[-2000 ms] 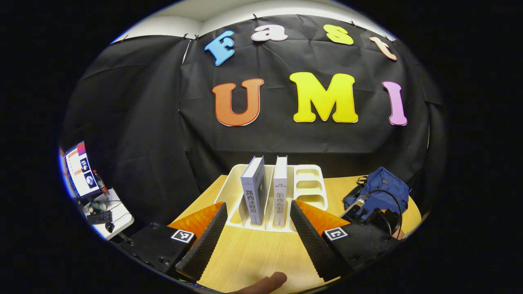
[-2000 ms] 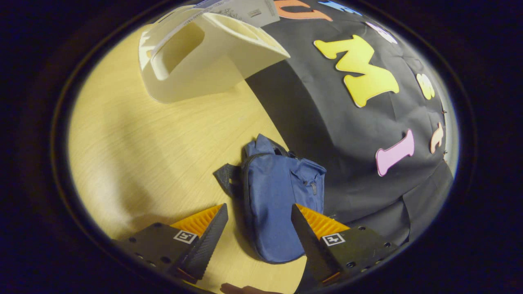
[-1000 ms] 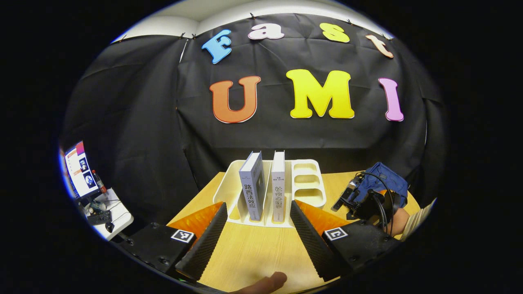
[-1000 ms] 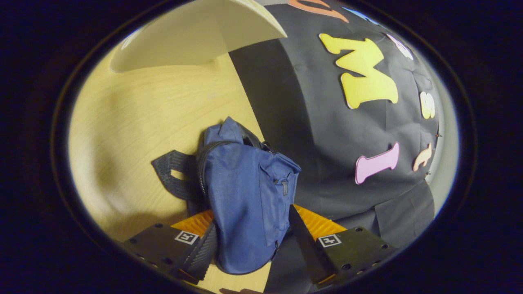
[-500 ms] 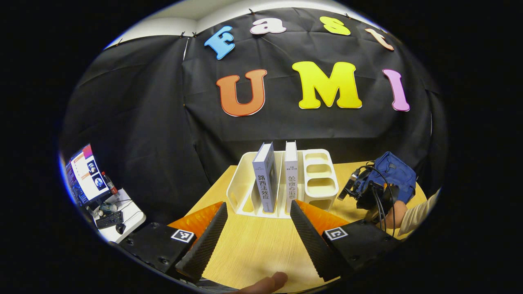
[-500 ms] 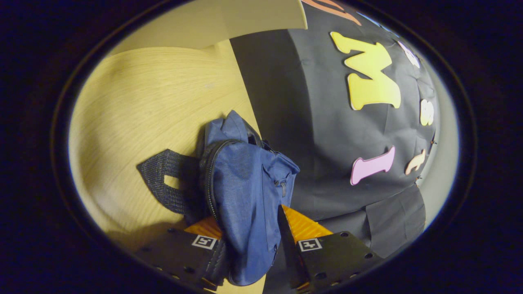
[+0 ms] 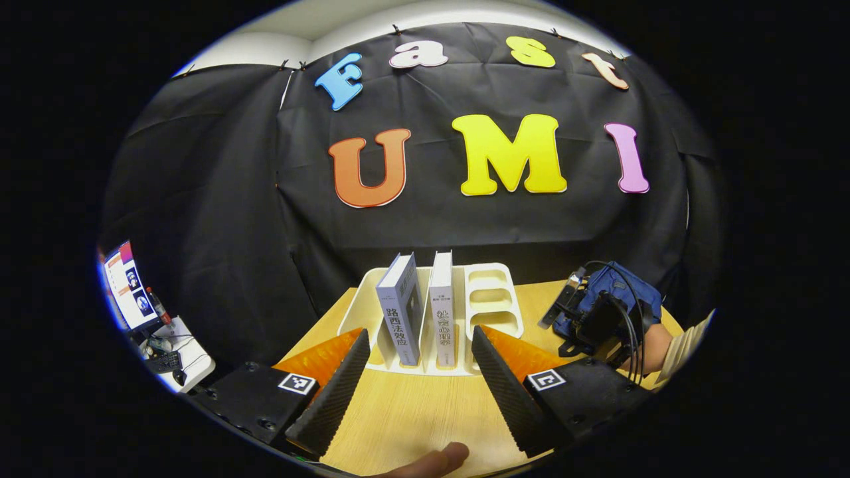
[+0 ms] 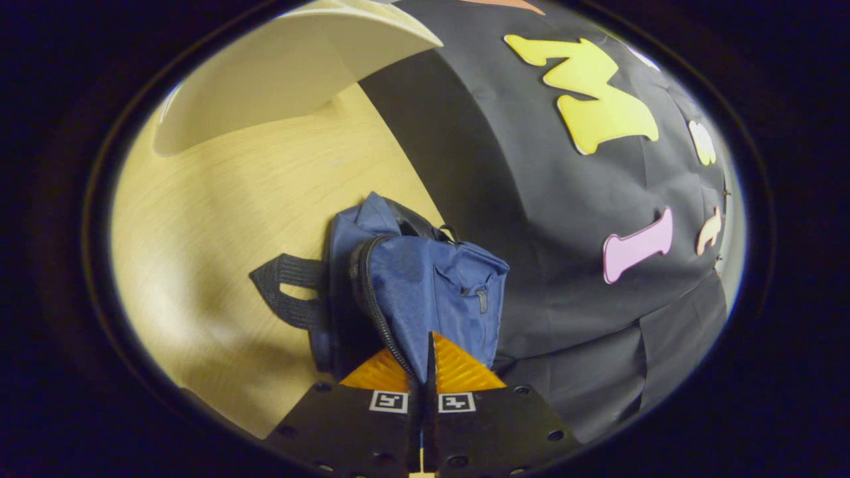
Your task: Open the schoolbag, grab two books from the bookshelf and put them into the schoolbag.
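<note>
— Two books [image 7: 418, 309] stand upright in the white bookshelf [image 7: 488, 299], straight ahead of our left tongs [image 7: 417, 372], whose fingers are spread wide over the worktop [image 7: 412, 411] and carry nothing. Why do we hold them there?

— We judge they wait on the bag: nothing can go in until it is open. Our right tongs [image 8: 425, 362] are pressed together on the blue schoolbag [image 8: 425, 279], pinching the fabric right at the dark zipper line [image 8: 372, 299] that curves away from their tips.

— And where does the bag sit?

— Directly in front of the right tongs, lying on the worktop with its black strap [image 8: 285, 292] off to their left and the booth wall close behind it. From the left tongs it is far off to the right, behind the other gripper.

— Any writing we can read?

— Both spines carry printed characters, and each of our tongs bears a small square marker. We leave the label text unread.
</note>
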Tool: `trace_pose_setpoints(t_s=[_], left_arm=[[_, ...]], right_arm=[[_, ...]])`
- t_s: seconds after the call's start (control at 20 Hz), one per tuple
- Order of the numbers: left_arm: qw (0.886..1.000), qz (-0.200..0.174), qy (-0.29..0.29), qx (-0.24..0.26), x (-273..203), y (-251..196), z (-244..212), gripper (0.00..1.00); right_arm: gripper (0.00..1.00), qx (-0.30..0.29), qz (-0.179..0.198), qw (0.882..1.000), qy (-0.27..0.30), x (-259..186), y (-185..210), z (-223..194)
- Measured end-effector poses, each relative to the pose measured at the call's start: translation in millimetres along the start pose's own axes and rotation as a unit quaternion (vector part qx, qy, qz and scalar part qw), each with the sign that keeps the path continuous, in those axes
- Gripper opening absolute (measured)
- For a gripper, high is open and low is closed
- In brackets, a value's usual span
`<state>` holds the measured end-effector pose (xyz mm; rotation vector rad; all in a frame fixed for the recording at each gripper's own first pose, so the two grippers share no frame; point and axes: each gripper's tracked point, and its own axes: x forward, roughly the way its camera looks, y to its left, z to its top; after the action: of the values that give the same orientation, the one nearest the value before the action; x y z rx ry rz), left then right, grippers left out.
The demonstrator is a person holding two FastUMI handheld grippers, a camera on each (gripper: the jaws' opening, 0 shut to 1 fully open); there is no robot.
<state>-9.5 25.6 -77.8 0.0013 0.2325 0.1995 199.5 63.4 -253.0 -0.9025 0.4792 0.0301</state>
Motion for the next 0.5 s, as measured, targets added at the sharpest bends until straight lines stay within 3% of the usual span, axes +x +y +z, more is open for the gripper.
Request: trace_pose_setpoints(t_s=[0.1, 0.5], left_arm=[[1.0, 0.002, 0.001, -0.003, 2, 3, -1, 0.99], [0.999, 0.035, 0.006, -0.015, 5, 25, 1, 0.99]], right_arm=[[0.0, 0.025, 0.029, 0.999, -0.003, -4, -12, 2], [0.01, 0.112, 0.133, 0.985, 0.012, -13, -61, 9]])
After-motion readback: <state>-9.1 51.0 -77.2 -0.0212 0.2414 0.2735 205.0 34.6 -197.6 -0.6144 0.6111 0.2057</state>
